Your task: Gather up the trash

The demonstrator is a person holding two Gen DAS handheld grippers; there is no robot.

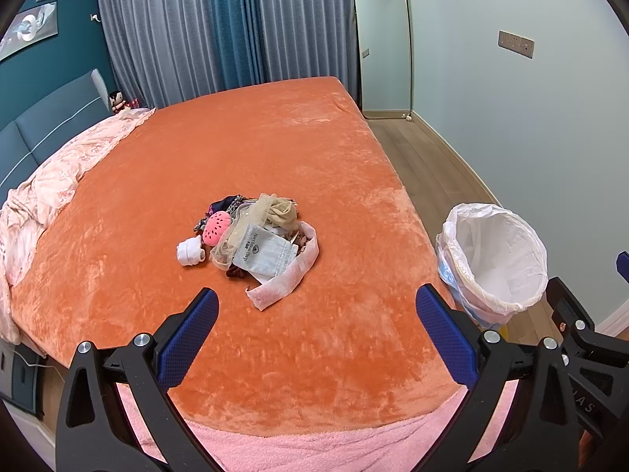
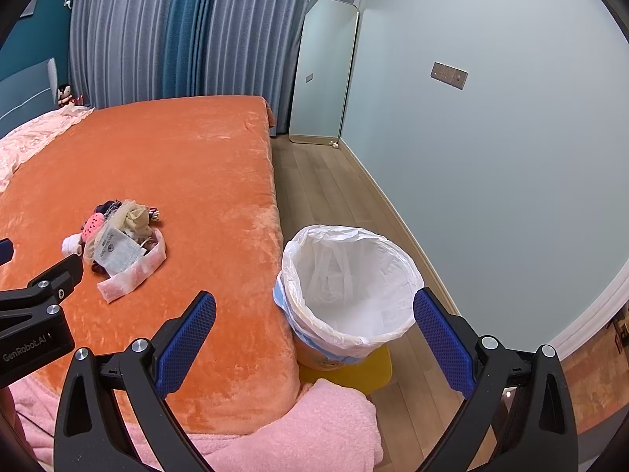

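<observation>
A small pile of trash (image 1: 255, 236) lies on the orange bed cover (image 1: 255, 149): a pink spotted sponge-like piece (image 1: 216, 228), a white rolled item (image 1: 189, 251), a grey printed packet (image 1: 262, 255), beige netting and a pale pink strip (image 1: 287, 279). The pile also shows in the right wrist view (image 2: 118, 244). A trash bin (image 2: 348, 295) lined with a white bag stands on the floor beside the bed. My left gripper (image 1: 316, 308) is open and empty, short of the pile. My right gripper (image 2: 314, 314) is open and empty, over the bin's near rim.
A pink towel (image 2: 314, 424) hangs over the bed's near edge. A pale quilt (image 1: 59, 181) lies by the blue headboard. A mirror (image 2: 324, 70) leans on the far wall beside curtains. Wooden floor (image 2: 334, 196) runs along the bed's right side. A yellow stool (image 2: 354, 369) sits under the bin.
</observation>
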